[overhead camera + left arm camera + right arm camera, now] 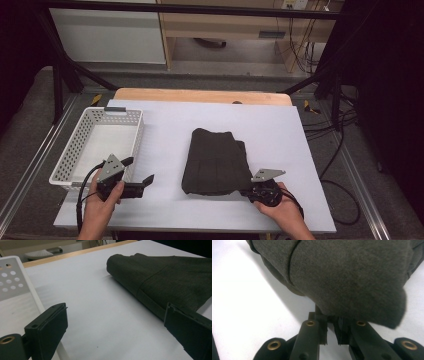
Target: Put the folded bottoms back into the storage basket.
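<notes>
- Lab / test rig, not a home.
- Black metal frame (65,75) round the table (300,150), white sheet on top.
- Loose cables (345,145) on grey floor.
- Wooden bench (220,25) w/ wiring behind.

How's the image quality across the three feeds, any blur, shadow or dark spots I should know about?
High view: even light on the table, dark surroundings, the garment sharp enough. Left gripper view: the jaws are soft and close, the garment and basket clear, with a faint shadow under the fold. Right gripper view: cloth very close, jaws blurred, the sheet bright white, a soft shadow beneath the cloth.
</notes>
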`<move>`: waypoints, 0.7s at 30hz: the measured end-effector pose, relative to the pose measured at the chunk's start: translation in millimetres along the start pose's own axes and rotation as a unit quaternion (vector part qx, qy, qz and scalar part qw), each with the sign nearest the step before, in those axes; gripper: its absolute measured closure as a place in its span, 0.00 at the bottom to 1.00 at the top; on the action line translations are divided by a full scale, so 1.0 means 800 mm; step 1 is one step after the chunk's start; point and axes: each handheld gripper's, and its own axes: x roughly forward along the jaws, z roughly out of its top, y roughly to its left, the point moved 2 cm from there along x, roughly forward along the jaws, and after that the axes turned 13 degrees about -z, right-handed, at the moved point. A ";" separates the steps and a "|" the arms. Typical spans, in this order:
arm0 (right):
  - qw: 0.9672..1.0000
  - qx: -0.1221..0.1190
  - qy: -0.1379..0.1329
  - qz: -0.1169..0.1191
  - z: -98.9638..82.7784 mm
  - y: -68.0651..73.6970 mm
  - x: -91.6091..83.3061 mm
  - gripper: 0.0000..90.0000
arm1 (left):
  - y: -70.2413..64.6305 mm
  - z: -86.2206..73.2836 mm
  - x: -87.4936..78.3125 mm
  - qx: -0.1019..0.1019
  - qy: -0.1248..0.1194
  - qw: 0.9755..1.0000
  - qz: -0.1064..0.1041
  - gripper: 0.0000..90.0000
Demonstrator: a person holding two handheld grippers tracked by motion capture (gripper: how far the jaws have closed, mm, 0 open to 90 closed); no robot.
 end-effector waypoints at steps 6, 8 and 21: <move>1.000 0.007 -0.005 0.006 -0.002 -0.002 0.002 0.91 | -0.017 0.008 0.007 0.017 -0.012 1.000 -0.004 0.06; 1.000 0.009 -0.007 0.007 -0.003 -0.001 0.002 0.91 | -0.022 0.014 0.015 0.030 -0.006 1.000 -0.001 0.06; 1.000 0.009 -0.008 0.006 -0.004 -0.001 0.002 0.91 | -0.050 0.069 0.103 0.072 0.048 0.996 -0.038 0.06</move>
